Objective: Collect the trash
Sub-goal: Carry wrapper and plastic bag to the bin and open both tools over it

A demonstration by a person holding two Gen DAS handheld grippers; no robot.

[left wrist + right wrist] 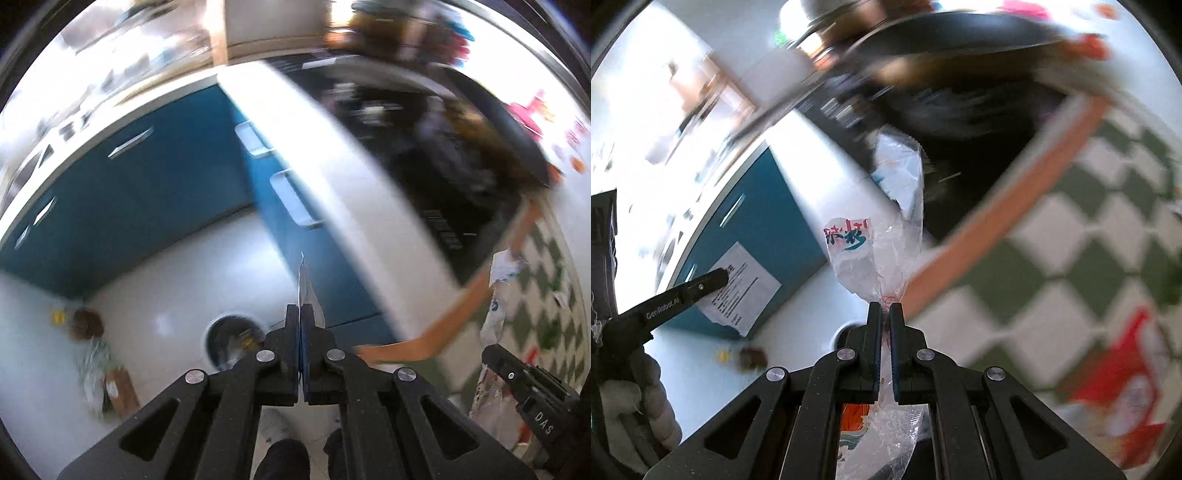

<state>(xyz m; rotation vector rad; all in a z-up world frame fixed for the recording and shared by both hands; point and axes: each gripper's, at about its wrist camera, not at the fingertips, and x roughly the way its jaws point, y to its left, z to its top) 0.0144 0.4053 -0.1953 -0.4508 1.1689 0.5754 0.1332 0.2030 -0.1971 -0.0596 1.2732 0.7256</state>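
Note:
My left gripper [300, 312] is shut on a thin sheet of paper [303, 284], seen edge-on; in the right wrist view it shows as a white printed sheet [740, 286] at the left gripper's tip [718, 277]. My right gripper [885, 308] is shut on a clear plastic wrapper [882, 236] with red and teal print, which sticks up past the fingers. The wrapper also shows in the left wrist view [498, 295] above the right gripper [532, 391]. A round dark bin [231, 341] stands on the white floor below the left gripper.
Blue cabinets [147, 206] run behind the floor. A white counter edge [351, 177] and a dark stovetop [424, 147] are at the right, beside a green-and-white checkered cloth [1071, 240]. Loose trash [96, 354] lies on the floor at the left. A red-and-white packet [1123, 380] lies on the cloth.

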